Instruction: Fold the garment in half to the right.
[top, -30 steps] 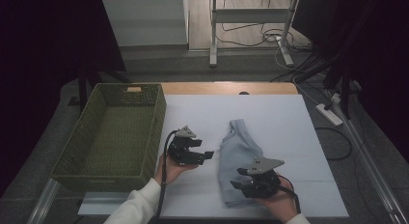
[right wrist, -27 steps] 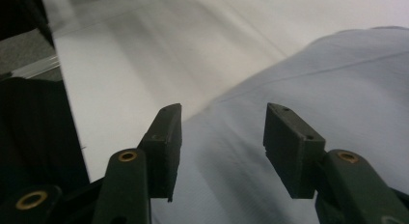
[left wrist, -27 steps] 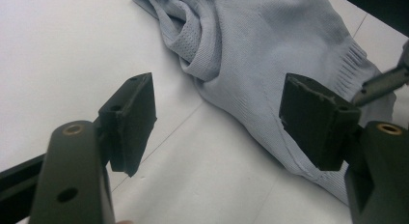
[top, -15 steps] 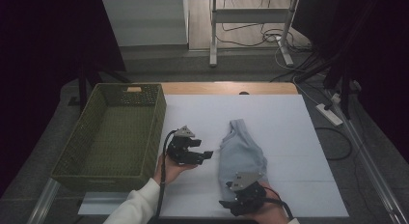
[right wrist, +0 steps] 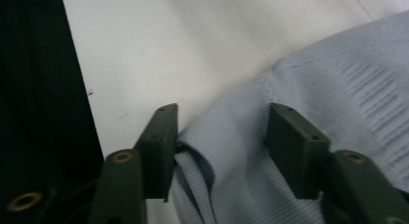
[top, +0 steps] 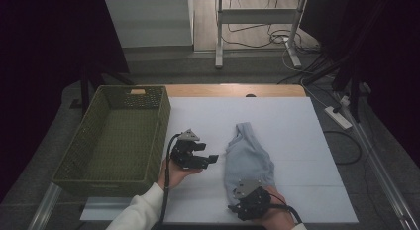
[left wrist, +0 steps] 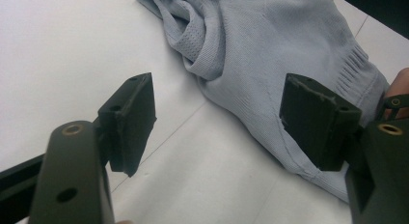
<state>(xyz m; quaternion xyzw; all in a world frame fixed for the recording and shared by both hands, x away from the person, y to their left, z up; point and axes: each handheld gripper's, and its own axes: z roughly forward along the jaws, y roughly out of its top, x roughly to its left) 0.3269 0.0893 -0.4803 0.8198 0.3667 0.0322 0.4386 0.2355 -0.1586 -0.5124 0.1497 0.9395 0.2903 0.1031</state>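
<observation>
The light blue cloth (top: 247,160) lies bunched up on the white table (top: 297,141), a bit to the right of the middle, and its near end comes close to the table's front edge. My right gripper (top: 246,208) is down on that near end. In the right gripper view a fold of the cloth (right wrist: 289,161) sits between the two black jaws. The jaws have just been closing in on it. One jaw touches the fold, but I cannot tell if both press it yet.

My left gripper (top: 205,159) is just to the left of the cloth, over the bare table. Its jaws are spread wide with nothing in them. In the left gripper view, the cloth (left wrist: 251,55) lies just past them.

A green basket (top: 89,165) sits at the left edge of the table.
</observation>
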